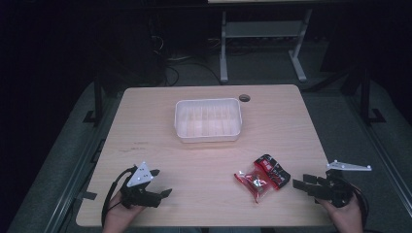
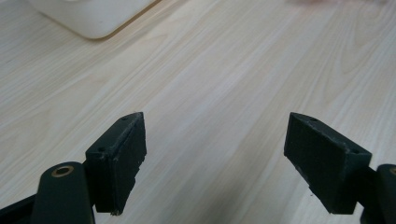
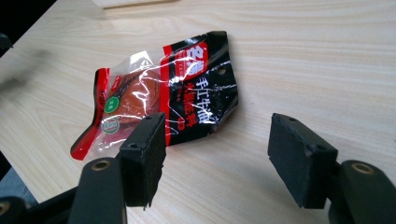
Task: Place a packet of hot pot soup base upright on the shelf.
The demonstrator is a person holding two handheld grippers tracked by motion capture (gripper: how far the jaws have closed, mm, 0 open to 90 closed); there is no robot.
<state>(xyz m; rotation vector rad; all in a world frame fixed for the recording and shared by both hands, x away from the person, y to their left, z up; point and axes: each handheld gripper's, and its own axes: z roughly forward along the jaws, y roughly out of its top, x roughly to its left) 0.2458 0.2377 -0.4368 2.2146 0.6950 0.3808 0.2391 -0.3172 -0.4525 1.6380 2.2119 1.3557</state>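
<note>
Right gripper [image 3: 217, 158] lines up on the snack packet [image 1: 262, 177], fingers spread wide and empty. The packet lies flat on the bench [image 1: 160, 145], so they may skid off the slippery film.

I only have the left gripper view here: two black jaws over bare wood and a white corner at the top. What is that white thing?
Observer: A white plastic tub, sitting empty toward the far middle of the table.
Operator: Is there anything to pick up?
Observer: Yes, a red and black snack packet lies flat near the front right of the table.
Operator: Where is the other claw?
Observer: The right claw sits just right of the packet, aimed at it, jaws wide apart and not touching it.
Operator: And mine?
Observer: The left claw is at the front left, open, holding nothing.
</note>
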